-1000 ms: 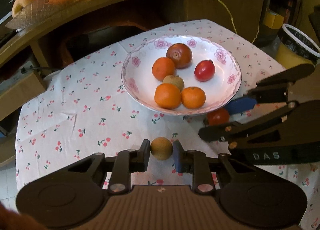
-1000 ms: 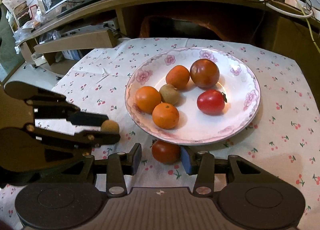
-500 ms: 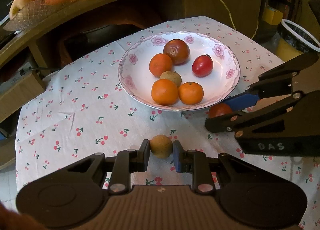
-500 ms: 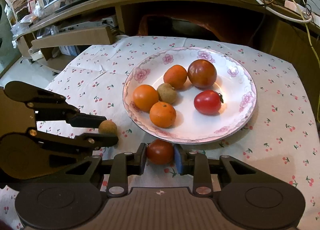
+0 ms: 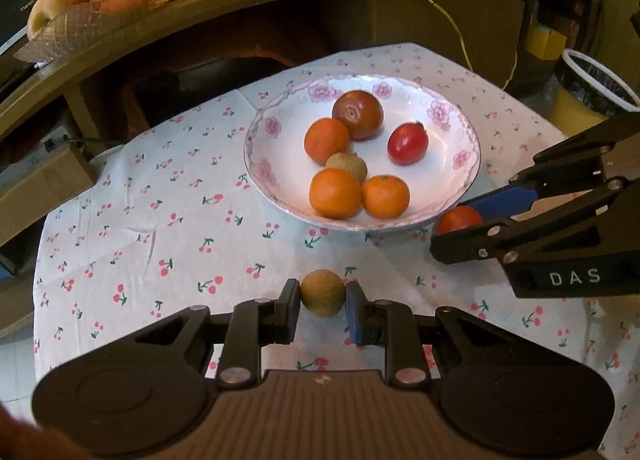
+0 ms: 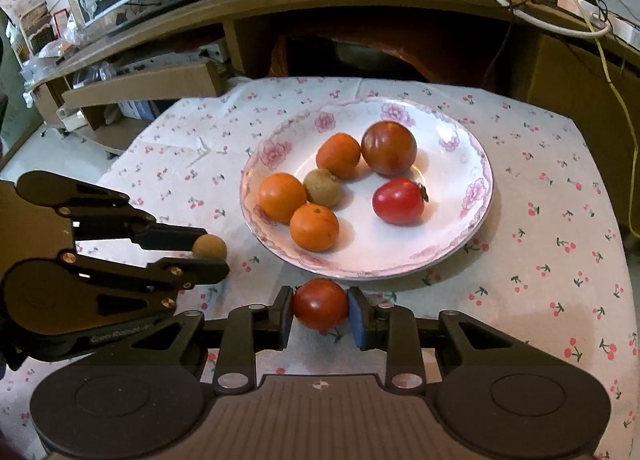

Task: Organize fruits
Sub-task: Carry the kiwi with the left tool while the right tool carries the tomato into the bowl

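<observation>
We hold a small brown fruit clenched in our left gripper and a red tomato clenched in our right gripper, both just near of the flowered plate. The plate sits on the cherry-print tablecloth with three oranges, a brown fruit, a dark tomato and a red one.

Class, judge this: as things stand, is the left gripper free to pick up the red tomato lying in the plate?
Probably not: the left gripper already holds a brown fruit, so its jaws are occupied.
</observation>
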The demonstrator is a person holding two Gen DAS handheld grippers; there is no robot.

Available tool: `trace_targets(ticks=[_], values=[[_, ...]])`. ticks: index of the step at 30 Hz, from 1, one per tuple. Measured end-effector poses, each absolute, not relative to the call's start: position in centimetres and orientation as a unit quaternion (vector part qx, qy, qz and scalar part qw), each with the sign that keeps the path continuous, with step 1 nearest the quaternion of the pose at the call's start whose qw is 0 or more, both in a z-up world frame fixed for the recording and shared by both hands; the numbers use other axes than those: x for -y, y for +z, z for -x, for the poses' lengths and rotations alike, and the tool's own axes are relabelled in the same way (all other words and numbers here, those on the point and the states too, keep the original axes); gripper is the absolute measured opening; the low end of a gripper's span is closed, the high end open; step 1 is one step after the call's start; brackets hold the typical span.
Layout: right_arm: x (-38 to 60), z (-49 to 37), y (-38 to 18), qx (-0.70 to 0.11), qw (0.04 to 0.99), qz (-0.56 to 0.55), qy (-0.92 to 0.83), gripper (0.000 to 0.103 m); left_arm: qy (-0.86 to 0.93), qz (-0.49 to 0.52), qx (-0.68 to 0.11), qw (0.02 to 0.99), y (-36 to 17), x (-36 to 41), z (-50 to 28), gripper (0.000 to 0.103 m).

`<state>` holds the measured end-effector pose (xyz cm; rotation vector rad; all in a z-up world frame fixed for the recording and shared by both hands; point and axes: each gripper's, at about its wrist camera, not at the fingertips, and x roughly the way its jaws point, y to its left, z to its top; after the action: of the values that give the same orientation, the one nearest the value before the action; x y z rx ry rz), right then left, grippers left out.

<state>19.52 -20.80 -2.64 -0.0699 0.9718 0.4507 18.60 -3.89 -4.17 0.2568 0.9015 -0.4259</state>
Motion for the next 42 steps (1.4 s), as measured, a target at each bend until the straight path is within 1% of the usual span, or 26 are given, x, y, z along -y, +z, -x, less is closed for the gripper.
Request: trace_targets(ticks=[16, 23, 42], values=[[21.3, -19.2, -0.5, -0.447, 0.867, 0.018, 0.221, 0.029, -0.215, -0.113, -0.411, 0.879, -2.2, 4.8, -18.5, 0.031], [21.5, -19.7, -0.3, -0.440, 0.873, 0.015, 0.209, 0.029, -0.213, -0.111, -0.401, 0.884, -1.7, 5.7, -19.3, 0.031], [22.2, -21.9, -1.6, -0.438, 0.880, 0.017, 0.184, 0.030, -0.193, -0.114, -0.409, 0.885, -2.6, 7.3, -21.3, 0.030]])
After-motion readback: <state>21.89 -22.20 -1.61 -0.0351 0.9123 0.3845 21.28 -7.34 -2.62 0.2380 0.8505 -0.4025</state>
